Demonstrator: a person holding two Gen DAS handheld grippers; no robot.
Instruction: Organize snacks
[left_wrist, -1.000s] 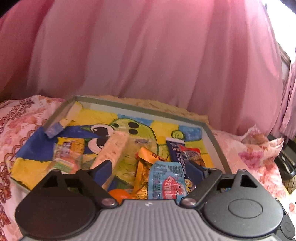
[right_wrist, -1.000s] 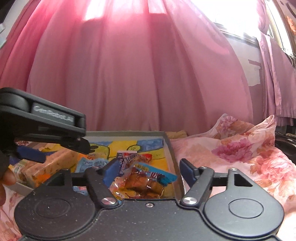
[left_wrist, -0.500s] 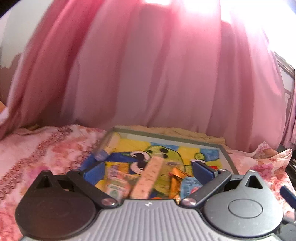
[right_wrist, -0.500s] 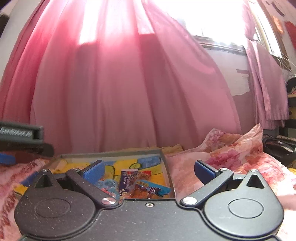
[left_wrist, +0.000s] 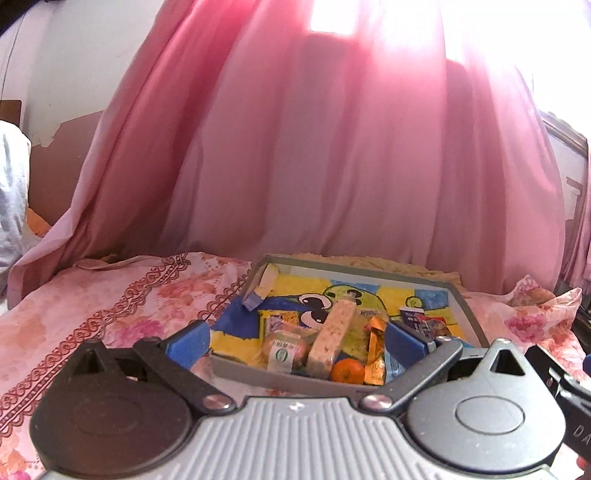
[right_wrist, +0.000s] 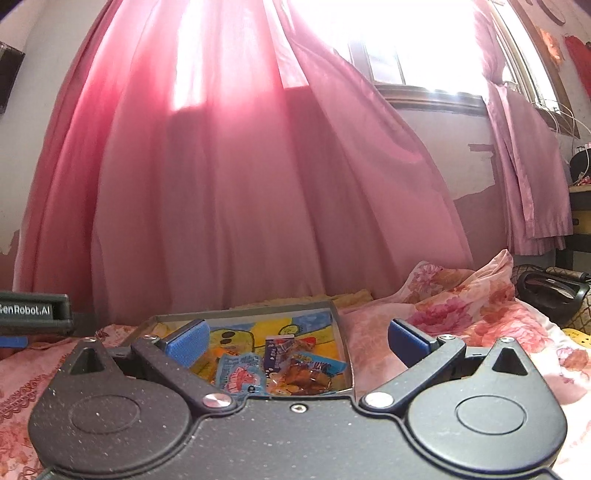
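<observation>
A grey-rimmed tray with a yellow and blue cartoon floor lies on the bed. In it I see a long pale nougat bar, a small orange, a round wrapped cake, an orange wrapper and a blue packet beside clear-wrapped sweets. My left gripper hangs open just short of the tray's near rim, holding nothing. My right gripper is open too, above the tray's right end, and empty.
A pink floral sheet covers the bed on both sides of the tray. A pink curtain hangs close behind it. A black object sits at the far right. The left gripper's body shows at the right wrist view's left edge.
Both grippers have pulled back and risen away from the tray, so the snacks look smaller and farther. Both stay open and empty.
</observation>
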